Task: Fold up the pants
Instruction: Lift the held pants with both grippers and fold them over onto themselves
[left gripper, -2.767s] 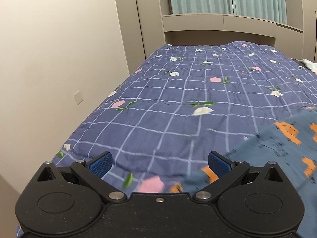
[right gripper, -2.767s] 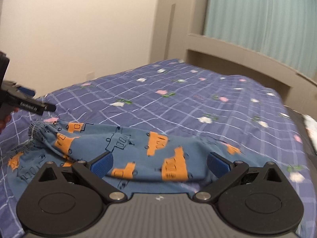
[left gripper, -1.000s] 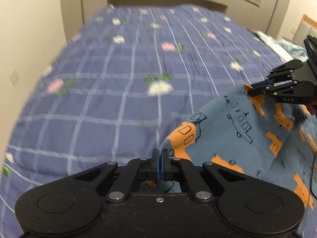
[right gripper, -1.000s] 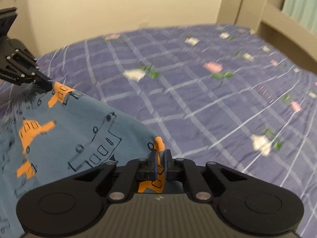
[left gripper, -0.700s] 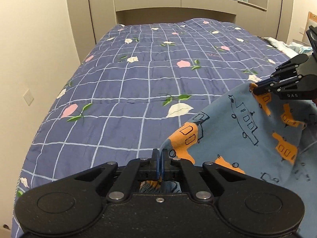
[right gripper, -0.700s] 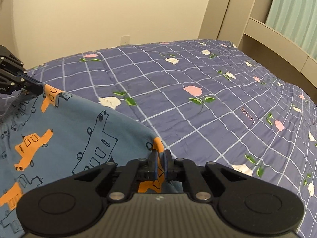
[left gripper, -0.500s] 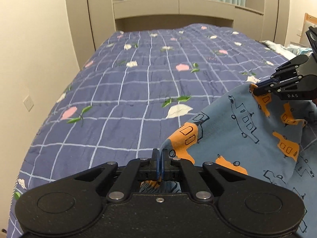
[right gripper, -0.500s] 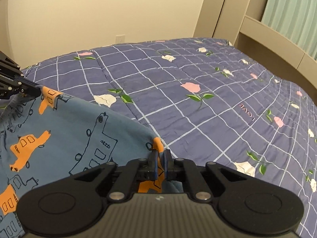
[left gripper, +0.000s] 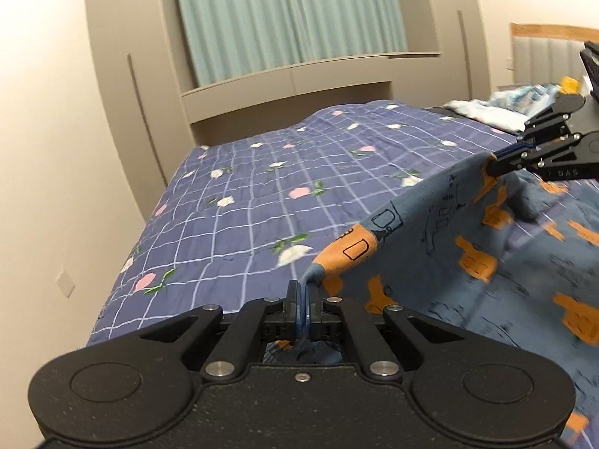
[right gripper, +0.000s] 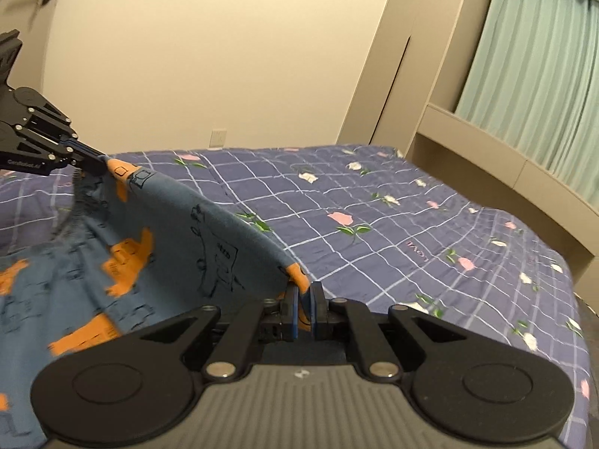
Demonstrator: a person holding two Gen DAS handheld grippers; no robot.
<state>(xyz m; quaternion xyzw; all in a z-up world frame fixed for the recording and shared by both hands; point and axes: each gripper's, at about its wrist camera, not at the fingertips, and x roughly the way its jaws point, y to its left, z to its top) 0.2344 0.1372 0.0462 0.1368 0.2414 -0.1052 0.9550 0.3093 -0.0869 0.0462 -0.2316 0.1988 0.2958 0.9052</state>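
Both grippers clamp the pants (blue, orange-printed) along one raised edge. Left gripper pinches the near corner, right gripper the other, above the quilt.

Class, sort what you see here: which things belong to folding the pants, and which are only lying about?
Job:
pants, held up by one edge
left tongs, shut on that edge
right tongs, shut on it too
quilt, the work surface

Lying about:
heap of pale cloth at the bed's far side
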